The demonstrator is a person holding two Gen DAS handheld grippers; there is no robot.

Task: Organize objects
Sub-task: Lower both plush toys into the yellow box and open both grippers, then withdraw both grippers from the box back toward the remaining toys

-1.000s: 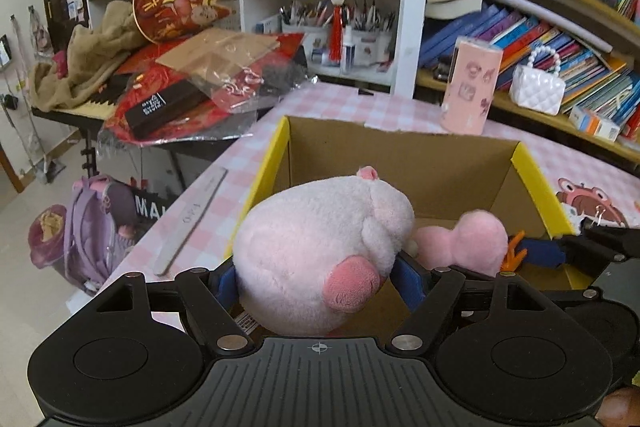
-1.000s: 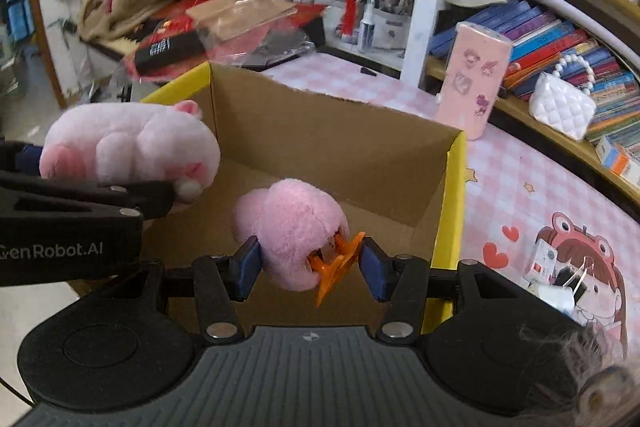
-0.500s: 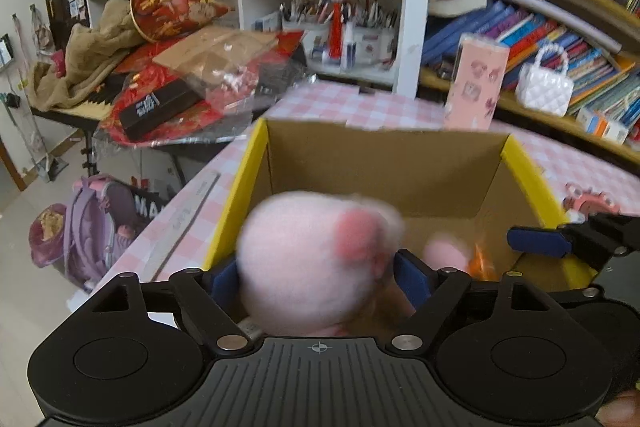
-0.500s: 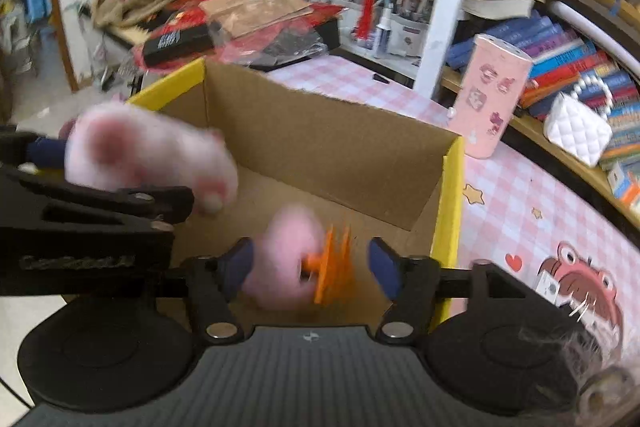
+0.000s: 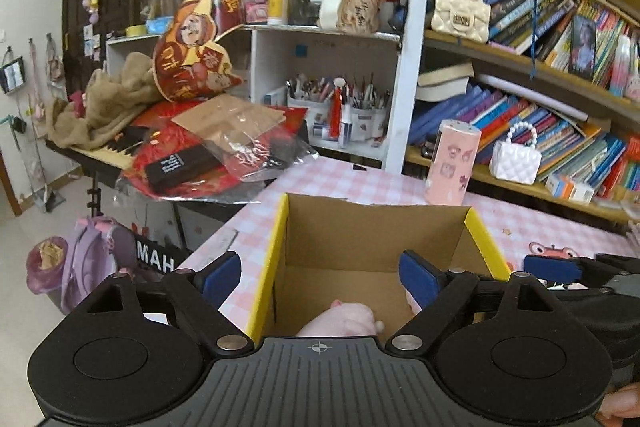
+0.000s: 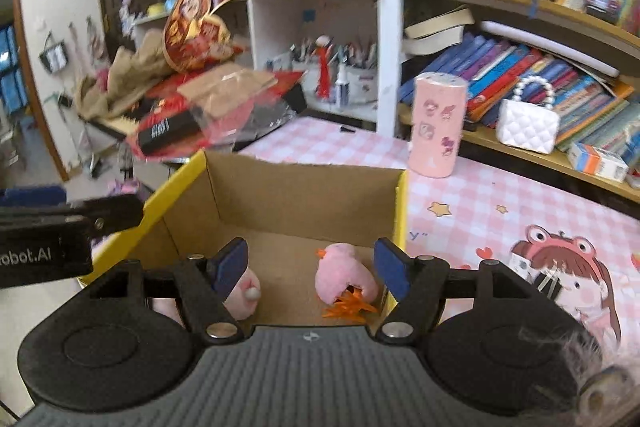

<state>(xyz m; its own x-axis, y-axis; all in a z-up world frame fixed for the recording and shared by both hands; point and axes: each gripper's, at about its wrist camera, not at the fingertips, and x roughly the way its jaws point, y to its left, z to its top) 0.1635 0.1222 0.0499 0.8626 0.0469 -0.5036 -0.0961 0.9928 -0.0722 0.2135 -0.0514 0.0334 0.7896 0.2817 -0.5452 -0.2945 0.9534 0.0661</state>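
A cardboard box with yellow rims [image 5: 276,251] [image 6: 401,211] stands on the pink checked table. A pink plush pig [image 5: 340,321] [image 6: 240,297] lies on the box floor at the near left. A pink plush bird with orange feet [image 6: 344,275] lies on the floor at the near right; a sliver of it shows in the left wrist view [image 5: 412,301]. My left gripper [image 5: 320,277] is open and empty above the box. My right gripper [image 6: 310,263] is open and empty above the box, beside the left one.
A pink cylinder with stickers [image 5: 452,163] [image 6: 436,125] stands behind the box. A bookshelf with a white purse [image 5: 516,161] runs along the back right. A cluttered side table with a red bag [image 5: 208,155] stands at the back left. A purple backpack [image 5: 96,259] lies on the floor.
Both grippers opened and let go of their toys. The pig and the bird dropped into the box. Both grippers rose and pulled back.
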